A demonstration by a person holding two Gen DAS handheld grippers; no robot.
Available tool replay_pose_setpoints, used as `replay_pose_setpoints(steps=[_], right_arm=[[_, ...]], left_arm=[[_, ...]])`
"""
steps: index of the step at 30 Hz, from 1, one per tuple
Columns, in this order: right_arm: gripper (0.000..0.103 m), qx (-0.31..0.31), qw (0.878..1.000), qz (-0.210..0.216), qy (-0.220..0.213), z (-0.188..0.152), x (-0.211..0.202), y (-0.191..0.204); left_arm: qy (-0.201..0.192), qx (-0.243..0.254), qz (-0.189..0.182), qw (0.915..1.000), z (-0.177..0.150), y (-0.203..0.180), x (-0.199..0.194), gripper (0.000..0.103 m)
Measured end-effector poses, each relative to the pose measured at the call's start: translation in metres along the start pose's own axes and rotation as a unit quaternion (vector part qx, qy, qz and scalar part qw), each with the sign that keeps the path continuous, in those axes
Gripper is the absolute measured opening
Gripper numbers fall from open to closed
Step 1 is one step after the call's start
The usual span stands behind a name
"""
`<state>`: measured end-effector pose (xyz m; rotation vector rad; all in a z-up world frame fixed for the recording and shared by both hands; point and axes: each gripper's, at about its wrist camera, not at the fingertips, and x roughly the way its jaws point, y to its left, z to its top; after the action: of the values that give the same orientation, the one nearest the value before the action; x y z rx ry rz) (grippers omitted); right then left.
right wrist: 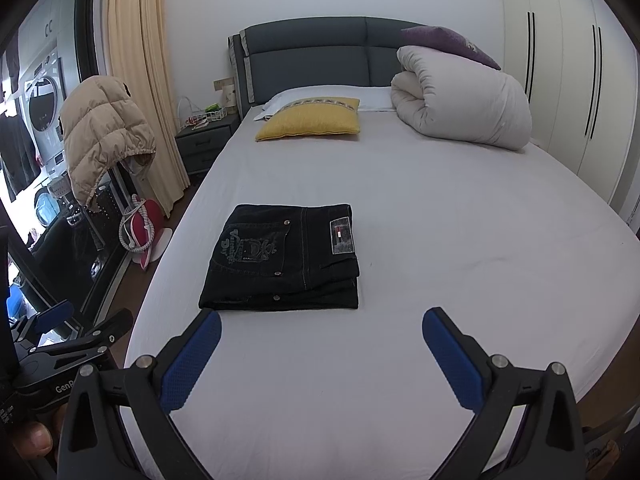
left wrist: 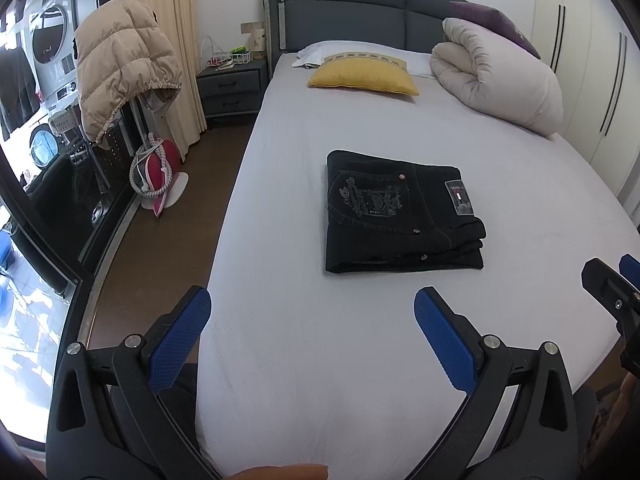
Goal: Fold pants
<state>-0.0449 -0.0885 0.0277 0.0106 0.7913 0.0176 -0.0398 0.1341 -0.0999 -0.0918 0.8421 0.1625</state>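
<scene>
Black jeans [left wrist: 400, 216] lie folded into a compact rectangle on the white bed sheet [left wrist: 360, 360], back pocket embroidery and waist label facing up. The same pants [right wrist: 284, 260] sit left of centre in the right wrist view. My left gripper [left wrist: 312, 308] hovers open above the bed's near end, short of the pants, with nothing between its blue pads. My right gripper [right wrist: 322, 328] is also open and empty, just in front of the fold's near edge. Each gripper shows at the other view's side: the right gripper [left wrist: 612, 292], the left gripper [right wrist: 72, 328].
A yellow pillow [left wrist: 362, 76] and a rolled white duvet [left wrist: 500, 76] lie near the grey headboard [left wrist: 352, 16]. Left of the bed are brown floor, a nightstand [left wrist: 232, 88], a beige puffer jacket [left wrist: 120, 68] on a rack and a red iron [left wrist: 156, 172]. Wardrobe doors [right wrist: 568, 92] line the right.
</scene>
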Motion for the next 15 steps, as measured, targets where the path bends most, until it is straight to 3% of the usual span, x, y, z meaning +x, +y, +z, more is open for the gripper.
replay_pose_setpoints(steps=[15], right_arm=[[0.103,0.0,1.0,0.001,0.003,-0.0026,0.002,-0.0009]], left_arm=[[0.005,-0.001,-0.003,1.0,0.001,0.0025,0.003,0.103]])
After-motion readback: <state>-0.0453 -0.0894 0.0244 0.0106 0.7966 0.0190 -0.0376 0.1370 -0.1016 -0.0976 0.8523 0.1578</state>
